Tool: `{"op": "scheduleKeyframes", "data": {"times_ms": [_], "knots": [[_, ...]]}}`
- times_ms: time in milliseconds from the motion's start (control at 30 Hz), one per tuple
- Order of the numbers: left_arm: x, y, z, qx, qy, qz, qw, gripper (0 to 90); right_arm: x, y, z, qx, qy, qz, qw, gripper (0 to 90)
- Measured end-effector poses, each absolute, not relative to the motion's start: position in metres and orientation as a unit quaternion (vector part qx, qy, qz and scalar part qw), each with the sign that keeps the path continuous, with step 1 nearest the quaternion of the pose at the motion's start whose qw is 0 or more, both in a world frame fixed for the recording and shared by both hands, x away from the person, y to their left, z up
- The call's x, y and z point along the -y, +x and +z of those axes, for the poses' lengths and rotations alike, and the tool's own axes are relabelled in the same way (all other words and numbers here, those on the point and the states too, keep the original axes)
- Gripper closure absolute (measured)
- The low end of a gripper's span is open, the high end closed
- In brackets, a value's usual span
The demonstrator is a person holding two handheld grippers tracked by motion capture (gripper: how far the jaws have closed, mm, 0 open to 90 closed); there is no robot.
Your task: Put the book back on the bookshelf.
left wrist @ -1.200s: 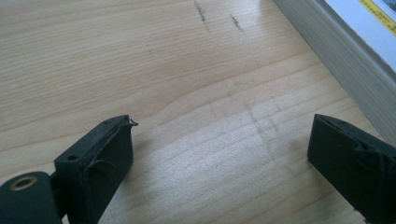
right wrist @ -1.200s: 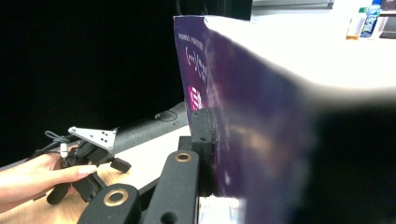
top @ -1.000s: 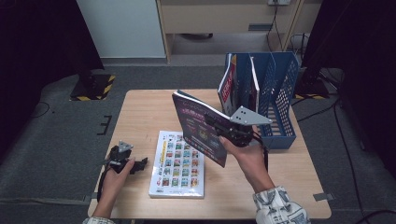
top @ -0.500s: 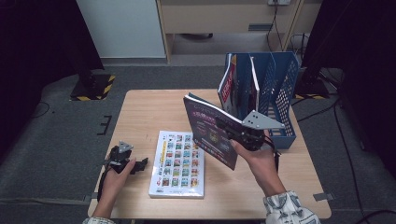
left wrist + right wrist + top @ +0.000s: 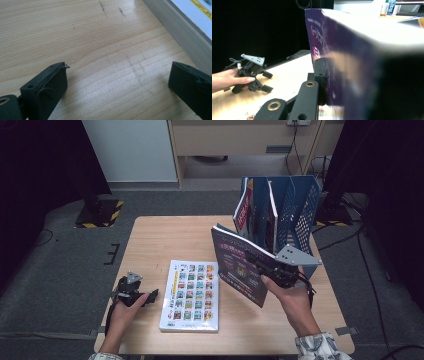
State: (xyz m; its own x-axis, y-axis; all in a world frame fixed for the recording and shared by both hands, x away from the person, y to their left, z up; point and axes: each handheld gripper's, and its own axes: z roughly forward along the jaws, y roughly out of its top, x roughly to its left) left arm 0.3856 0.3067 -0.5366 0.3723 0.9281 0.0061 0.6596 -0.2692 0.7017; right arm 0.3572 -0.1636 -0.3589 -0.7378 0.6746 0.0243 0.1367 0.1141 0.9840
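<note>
A purple-covered book (image 5: 239,265) hangs upright and tilted above the table, right of centre, close to the blue file rack (image 5: 300,215). My right gripper (image 5: 267,270) is shut on its lower edge; in the right gripper view the purple book (image 5: 342,57) stands clamped against my jaw. A second book with a grid of coloured pictures (image 5: 192,294) lies flat on the table (image 5: 160,240). My left gripper (image 5: 150,296) rests low at the table's left front, open, just left of that flat book. In the left gripper view its jaws stand wide apart over bare wood, the flat book's page edge (image 5: 172,27) at right.
The blue file rack stands at the table's back right with books or magazines (image 5: 244,210) upright in its left slots. A grey cabinet (image 5: 130,150) and wooden furniture (image 5: 240,140) stand beyond the table. Cables (image 5: 360,245) run over the floor at right.
My right gripper has carried the purple book to the right and a little back, closer to the file rack. The left gripper has stayed put.
</note>
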Motion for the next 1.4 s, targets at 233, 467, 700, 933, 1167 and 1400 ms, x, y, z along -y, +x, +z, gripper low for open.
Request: {"op": "scheduleKeyframes", "data": {"times_ms": [233,467,700,933,1167,1400], "knots": [[-0.307,0.386,-0.537,-0.517,0.767,0.214,0.313,1.3,0.172,0.353,-0.359,-0.713,0.287,0.599,0.226,83.8],[-0.307,0.386,-0.537,-0.517,0.767,0.214,0.313,1.3,0.179,0.347,-0.364,-0.716,0.291,0.595,0.223,83.8],[-0.307,0.386,-0.537,-0.518,0.767,0.214,0.313,1.3,0.187,0.343,-0.364,-0.715,0.293,0.594,0.224,83.8],[-0.307,0.385,-0.537,-0.52,0.765,0.214,0.313,0.9,0.198,0.336,-0.366,-0.713,0.3,0.592,0.225,83.8],[-0.307,0.385,-0.537,-0.521,0.765,0.213,0.313,0.9,0.21,0.333,-0.369,-0.708,0.31,0.591,0.234,83.8],[-0.307,0.385,-0.537,-0.521,0.765,0.213,0.313,0.9,0.226,0.329,-0.369,-0.699,0.321,0.592,0.241,83.8]]}}
